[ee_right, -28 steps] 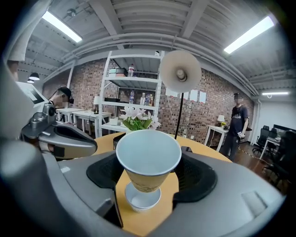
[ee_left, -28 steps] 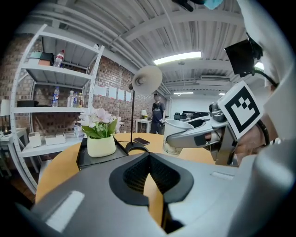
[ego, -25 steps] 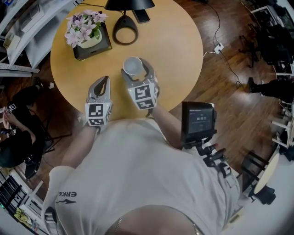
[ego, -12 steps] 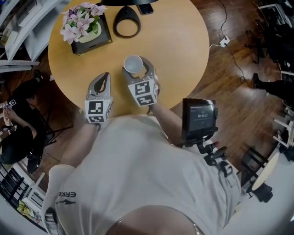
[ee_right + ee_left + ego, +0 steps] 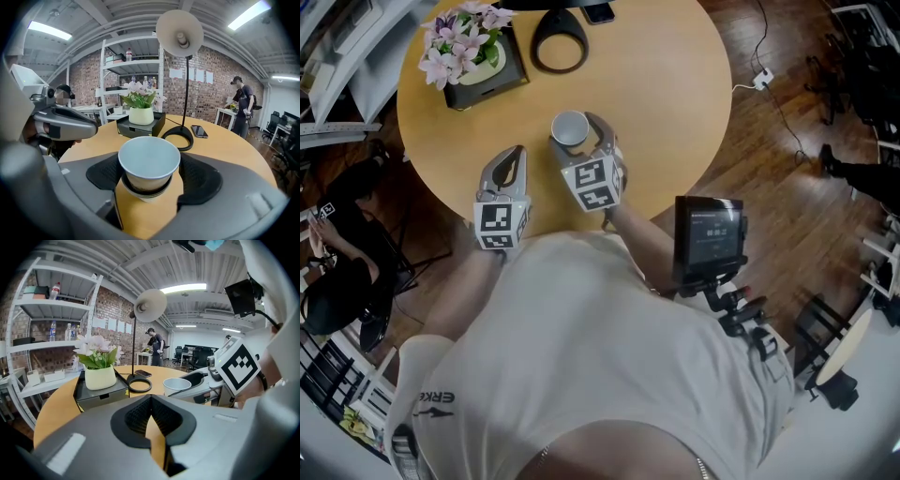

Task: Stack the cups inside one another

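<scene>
1. Two cups were nested between the jaws of the right gripper. The upper cup sat in the lower cup, whose rim showed as a ring just beneath it. The pair stood upright on the round table, near its front edge.
2. That gripper's jaws had just been opening. Its pads stood on either side of the pair and, as far as its own view showed, were not pressing on the cup walls.
3. The left gripper hung just beside the right one, jaws closed together with nothing between them.
4. By my reading, the step in hand was the let-go after nesting. No further loose cup was in sight, so the stacking looked as good as done.
5. The next move called for drawing the right gripper straight back with its jaws wide — the cups look light, and a brush on the rim could tip them.
6. Farther off and well apart stood the lamp base, a phone and the flower pot on its dark tray.
</scene>
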A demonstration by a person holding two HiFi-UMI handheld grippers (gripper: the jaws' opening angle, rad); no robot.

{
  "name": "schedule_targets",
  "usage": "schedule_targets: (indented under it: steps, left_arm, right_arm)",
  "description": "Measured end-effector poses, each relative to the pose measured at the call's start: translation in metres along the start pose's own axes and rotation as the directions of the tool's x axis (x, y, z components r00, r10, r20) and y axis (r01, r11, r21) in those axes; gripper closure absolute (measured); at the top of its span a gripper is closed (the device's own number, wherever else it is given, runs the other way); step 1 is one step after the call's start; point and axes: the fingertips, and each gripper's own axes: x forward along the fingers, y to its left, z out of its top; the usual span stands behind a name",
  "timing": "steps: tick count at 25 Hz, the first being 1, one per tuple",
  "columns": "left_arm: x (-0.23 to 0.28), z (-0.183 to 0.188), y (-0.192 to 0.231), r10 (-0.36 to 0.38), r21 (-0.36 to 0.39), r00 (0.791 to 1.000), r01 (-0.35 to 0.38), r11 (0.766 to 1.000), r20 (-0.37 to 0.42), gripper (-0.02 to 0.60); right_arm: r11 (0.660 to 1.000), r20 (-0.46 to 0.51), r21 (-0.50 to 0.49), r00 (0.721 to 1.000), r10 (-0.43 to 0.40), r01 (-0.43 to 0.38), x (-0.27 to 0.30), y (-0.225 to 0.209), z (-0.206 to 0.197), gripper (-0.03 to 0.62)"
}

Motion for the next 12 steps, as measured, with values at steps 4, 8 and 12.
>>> schedule_targets:
  steps: [4, 8, 12]
  left_arm:
    - [0.0010, 0.0001, -0.0014, -0.004, -0.001, 1.000, 0.004, 1.000, 0.000, 0.580]
    - [0.0017, -0.0001, -0.0020, -0.005, -0.005, 1.000, 0.005, 1.000, 0.000, 0.580]
    - [0.0024, -0.0012, -0.0025, -0.003, -0.009, 1.000, 0.003, 1.000, 0.002, 0.580]
  right_arm:
    - [1.000, 0.000, 0.002, 1.000, 0.010, -0.010, 0.0005, 0.0011, 0.0004, 0.203]
    - [0.999, -0.014, 0.010, 0.999, 0.034, -0.033, 0.0012, 0.0038, -0.0025, 0.183]
    - [0.999, -0.014, 0.025, 0.999, 0.044, -0.043, 0.0010, 0.0036, -0.0036, 0.169]
